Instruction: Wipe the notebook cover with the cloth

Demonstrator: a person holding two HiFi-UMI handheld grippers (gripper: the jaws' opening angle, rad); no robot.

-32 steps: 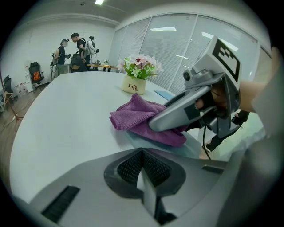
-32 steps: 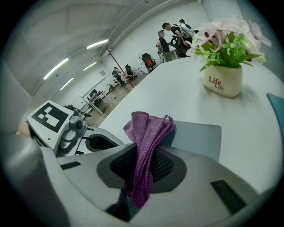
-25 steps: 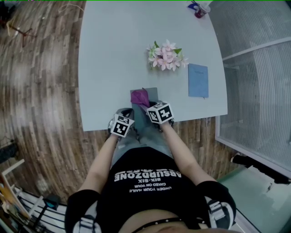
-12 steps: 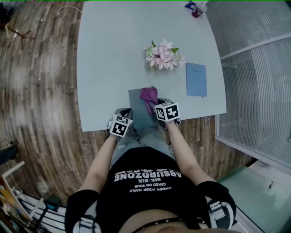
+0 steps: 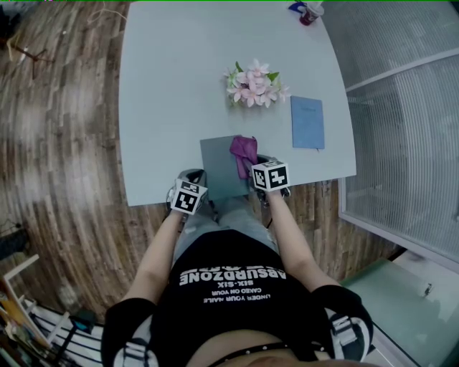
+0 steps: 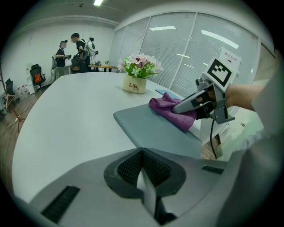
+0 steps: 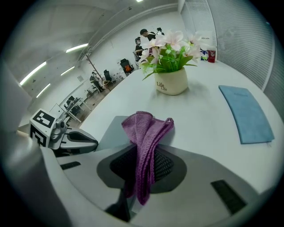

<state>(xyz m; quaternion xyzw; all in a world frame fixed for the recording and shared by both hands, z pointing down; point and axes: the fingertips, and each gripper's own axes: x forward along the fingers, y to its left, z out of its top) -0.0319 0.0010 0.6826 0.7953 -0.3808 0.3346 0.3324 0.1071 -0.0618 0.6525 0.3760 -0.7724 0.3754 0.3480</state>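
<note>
**Surface** [image 5: 165, 107] – pale, rounded top above a wood-plank floor; it carries every item below.

**Notebook** [image 5: 217, 172] – grey cover, lying flat at the near edge of the surface, between the two grippers.

**Cloth** [image 7: 145, 133] – purple and bunched into folds. Its free end rests on the far right part of the notebook cover.

**Right gripper** [image 7: 140, 174] – jaws clenched on the near end of the cloth, which hangs down between the pads. It sits at the notebook's right edge.

**Left gripper** [image 6: 144, 170] – jaws pressed together with nothing between them. It sits at the near edge of the surface, just left of the notebook; no contact with the cover can be made out.

**Flower pot** [image 5: 251, 84] – cream pot of pink blooms, beyond the notebook and apart from it.

**Blue booklet** [image 5: 307, 122] – flat, right of the pot and well clear of the cloth.

**Red cup** [image 5: 310, 13] – at the far right corner.
</note>
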